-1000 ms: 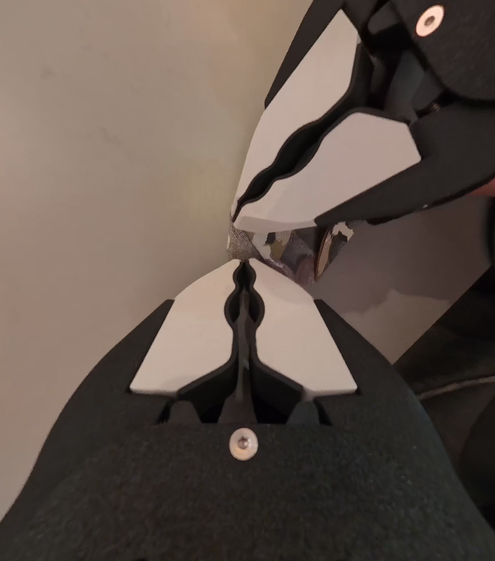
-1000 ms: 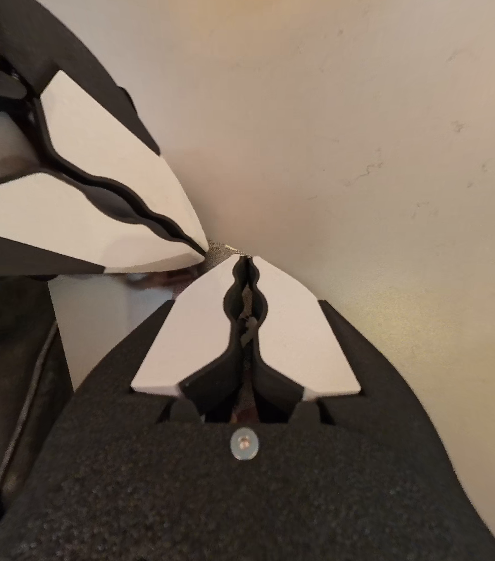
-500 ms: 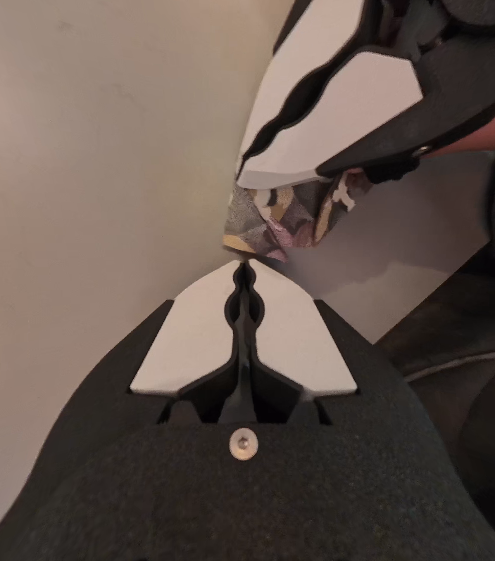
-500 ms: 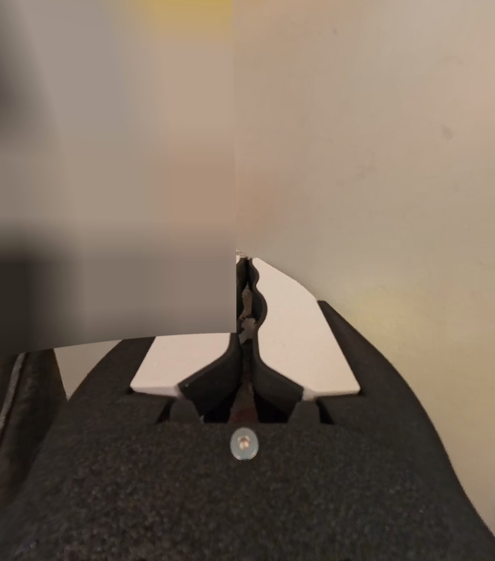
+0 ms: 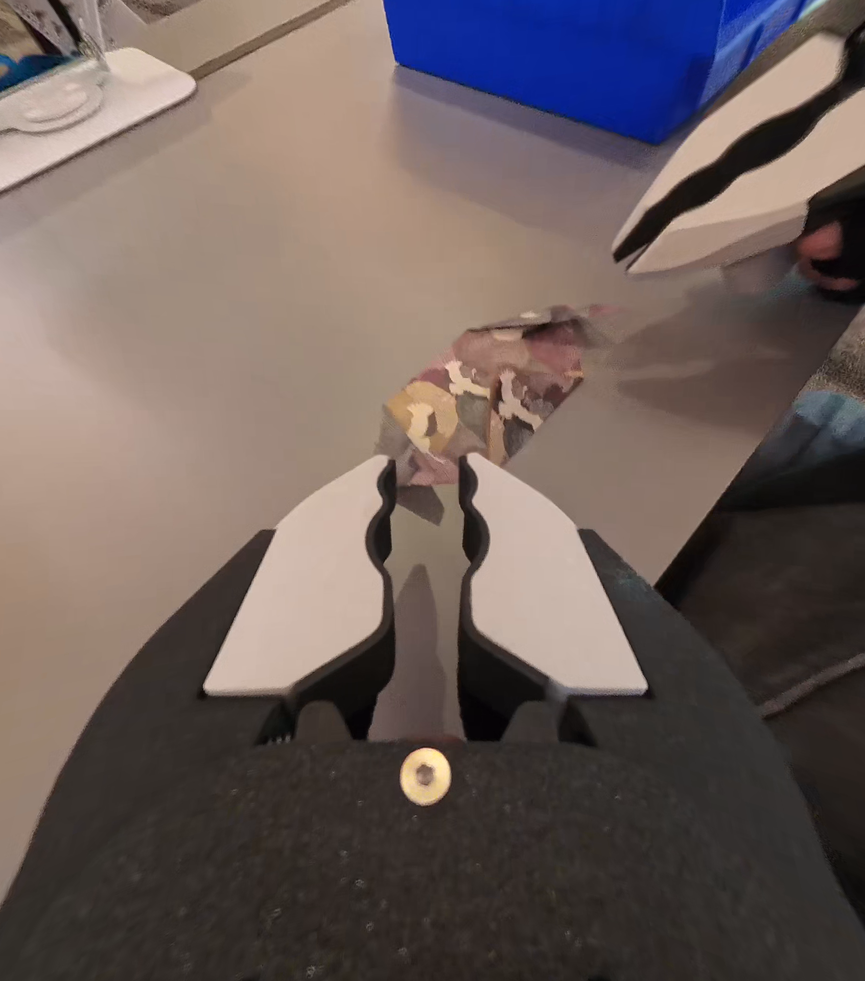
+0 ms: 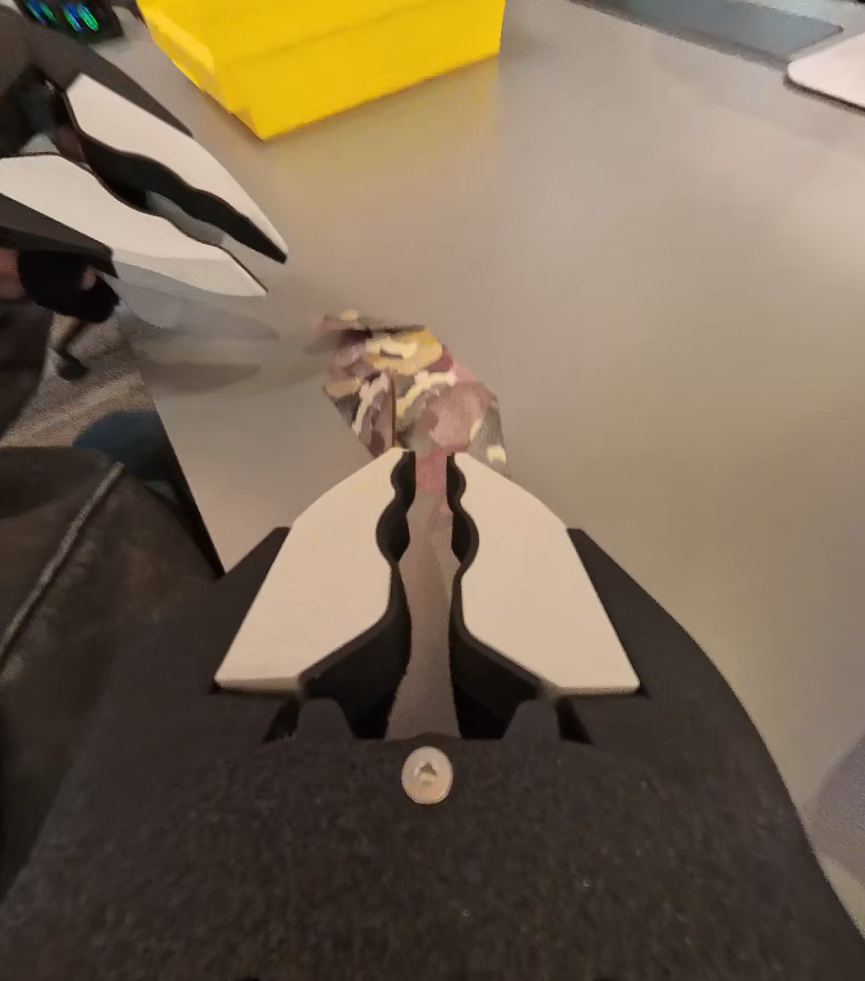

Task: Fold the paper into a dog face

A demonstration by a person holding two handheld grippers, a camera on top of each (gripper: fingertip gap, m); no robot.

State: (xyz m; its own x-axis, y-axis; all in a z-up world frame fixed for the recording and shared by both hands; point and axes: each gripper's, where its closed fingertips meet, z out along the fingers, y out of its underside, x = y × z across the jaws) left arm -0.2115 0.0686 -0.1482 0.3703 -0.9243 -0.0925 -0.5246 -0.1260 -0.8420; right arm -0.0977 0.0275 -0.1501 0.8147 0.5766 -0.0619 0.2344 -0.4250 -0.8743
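Folded paper lying on the grey table
Left gripper and right gripper both hover just short of it, fingers spread, holding nothing

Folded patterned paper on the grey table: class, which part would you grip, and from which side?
Grip the near pointed corner of the folded paper, coming in low from the table's front edge. That corner lifts slightly off the surface and already sits between the left gripper's open jaws; the rest seems to lie flat.
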